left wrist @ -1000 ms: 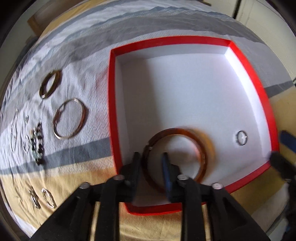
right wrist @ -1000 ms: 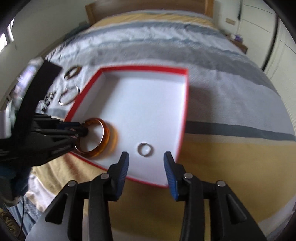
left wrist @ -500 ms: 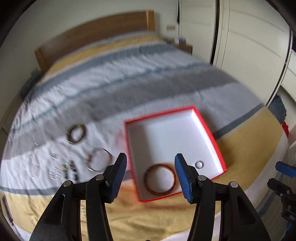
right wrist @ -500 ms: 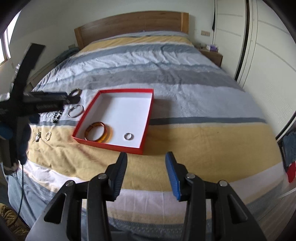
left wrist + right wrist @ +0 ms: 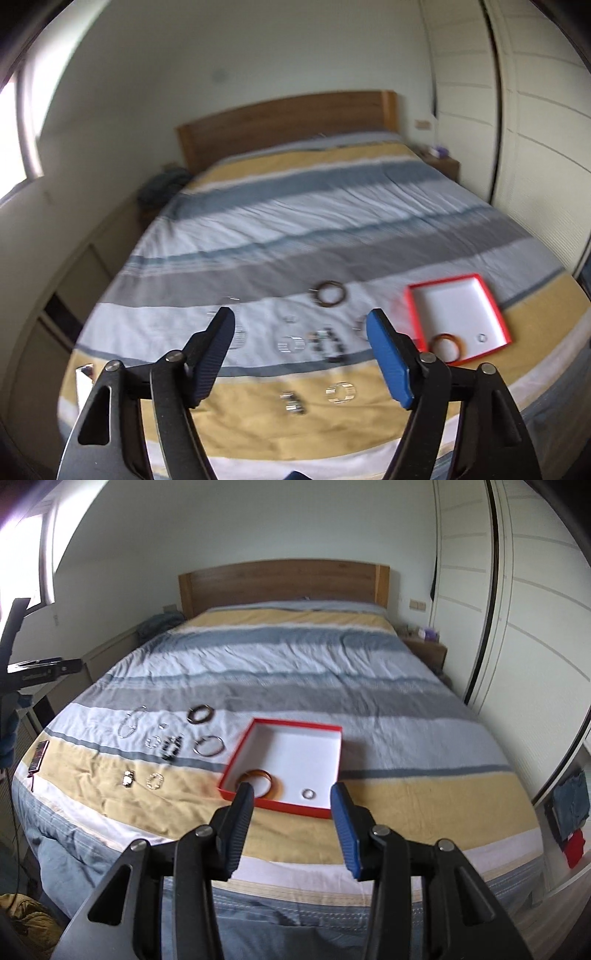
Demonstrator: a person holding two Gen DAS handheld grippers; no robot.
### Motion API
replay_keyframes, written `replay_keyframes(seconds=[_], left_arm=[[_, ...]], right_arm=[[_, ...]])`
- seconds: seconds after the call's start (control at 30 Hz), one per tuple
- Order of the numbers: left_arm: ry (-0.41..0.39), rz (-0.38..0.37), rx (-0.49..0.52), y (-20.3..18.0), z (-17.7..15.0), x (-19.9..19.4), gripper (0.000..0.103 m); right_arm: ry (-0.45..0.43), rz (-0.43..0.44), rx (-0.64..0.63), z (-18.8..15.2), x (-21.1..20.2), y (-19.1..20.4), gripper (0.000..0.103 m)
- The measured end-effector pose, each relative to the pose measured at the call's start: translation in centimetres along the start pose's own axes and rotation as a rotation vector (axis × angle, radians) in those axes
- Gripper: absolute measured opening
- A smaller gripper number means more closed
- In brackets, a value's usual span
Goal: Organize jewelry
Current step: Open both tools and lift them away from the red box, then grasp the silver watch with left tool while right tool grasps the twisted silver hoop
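A red box (image 5: pixel 334 739) with a white inside lies on the striped bed; it also shows in the left wrist view (image 5: pixel 493 299). An amber bangle (image 5: pixel 272 778) and a small silver ring (image 5: pixel 308 794) lie in it, and both show in the left wrist view: the bangle (image 5: pixel 447 344), the ring (image 5: pixel 481 337). Left of the box, loose jewelry lies on the cover: a dark bangle (image 5: pixel 201 714), a thin hoop (image 5: pixel 209 746), a black bead bracelet (image 5: pixel 172 747), several small silver pieces. My left gripper (image 5: pixel 300 360) and right gripper (image 5: pixel 292 827) are open, empty, high above the bed's foot.
A wooden headboard (image 5: pixel 280 583) stands at the far end. White wardrobe doors (image 5: pixel 517 602) line the right wall and a nightstand (image 5: pixel 424 646) stands beside the bed. A phone (image 5: pixel 38 760) lies at the bed's left corner. The left tool (image 5: pixel 40 670) shows at the far left.
My left gripper let go of the amber bangle in the box, opened wide, then pulled up and back and swung left. My right gripper also pulled far back from the box.
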State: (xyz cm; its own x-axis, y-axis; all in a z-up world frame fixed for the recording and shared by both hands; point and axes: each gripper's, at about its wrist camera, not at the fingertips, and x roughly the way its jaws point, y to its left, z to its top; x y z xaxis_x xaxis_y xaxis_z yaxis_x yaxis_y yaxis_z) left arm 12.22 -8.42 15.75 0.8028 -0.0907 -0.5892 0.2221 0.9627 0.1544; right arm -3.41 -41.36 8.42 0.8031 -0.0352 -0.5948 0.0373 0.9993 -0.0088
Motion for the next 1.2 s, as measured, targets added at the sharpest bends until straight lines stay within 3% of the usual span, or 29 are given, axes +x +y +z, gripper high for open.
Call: replay_keyframes(seconds=[0.27, 0.37, 0.6, 0.93, 1.2], left_arm=[[-0.056, 0.082, -0.059, 9.5, -2.2, -6.4, 0.080], [-0.108, 0.134, -0.060, 11.8, -3.0, -8.5, 0.080], [-0.197, 0.174, -0.119, 16.2, -5.2, -11.3, 0.081], [-0.067, 0.152, -0.162, 17.1, -9.1, -7.2, 0.088], [0.091, 0.037, -0.164, 13.5, -11.9, 1.2, 0.090]], right_arm=[[-0.081, 0.012, -0.045, 1.7, -4.4, 4.4, 0.041], [-0.105, 0.018, -0.072, 2.6, -5.2, 6.2, 0.041], [-0.135, 0.053, -0.106, 4.5, -5.5, 9.1, 0.041], [-0.064, 0.128, -0.104, 4.5, -0.5, 11.7, 0.041], [0.069, 0.208, -0.102, 2.8, 7.2, 14.2, 0.041]])
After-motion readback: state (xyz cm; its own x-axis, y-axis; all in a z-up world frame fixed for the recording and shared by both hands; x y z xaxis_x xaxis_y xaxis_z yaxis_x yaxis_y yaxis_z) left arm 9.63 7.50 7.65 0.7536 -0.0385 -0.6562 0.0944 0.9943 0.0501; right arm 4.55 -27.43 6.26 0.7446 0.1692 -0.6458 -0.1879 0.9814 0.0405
